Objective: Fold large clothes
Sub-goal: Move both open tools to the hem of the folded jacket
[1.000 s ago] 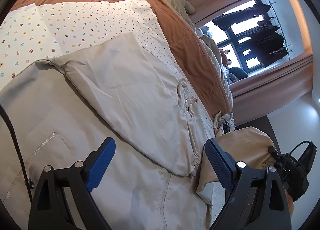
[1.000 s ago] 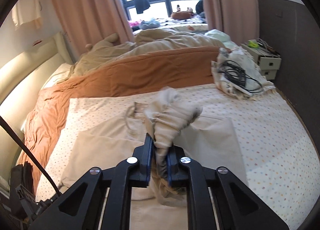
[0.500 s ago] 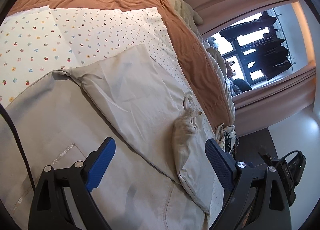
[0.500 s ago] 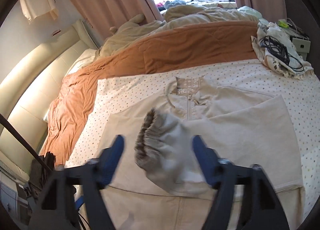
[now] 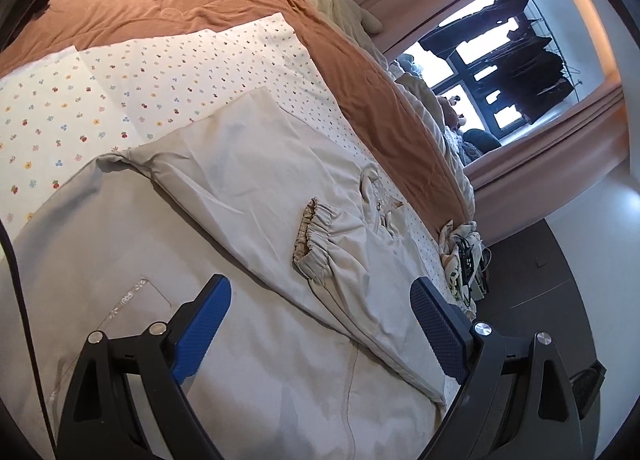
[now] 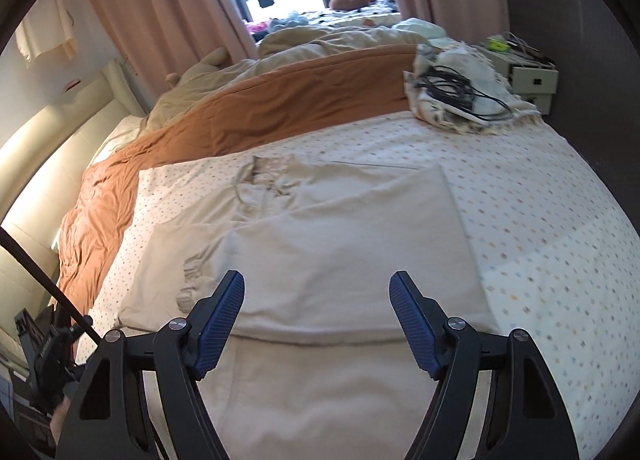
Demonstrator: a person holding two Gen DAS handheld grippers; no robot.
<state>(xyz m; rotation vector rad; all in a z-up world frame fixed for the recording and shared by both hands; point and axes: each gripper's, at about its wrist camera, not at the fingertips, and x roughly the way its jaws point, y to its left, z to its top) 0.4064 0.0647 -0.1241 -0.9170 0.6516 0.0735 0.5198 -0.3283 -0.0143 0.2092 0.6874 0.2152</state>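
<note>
beige zip jacket [image 6: 344, 244], sleeves folded across its front, on the bed [image 6: 540, 220]; left gripper [image 5: 320, 320] and right gripper [image 6: 318, 316] fingers spread wide, holding nothing.

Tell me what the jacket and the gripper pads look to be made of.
Jacket: thin woven cloth, matte beige, maybe cotton or a nylon blend; it creases softly and its cuff is gathered with elastic. Pads: blue, probably rubber or moulded plastic, with a fine grid texture.
</note>
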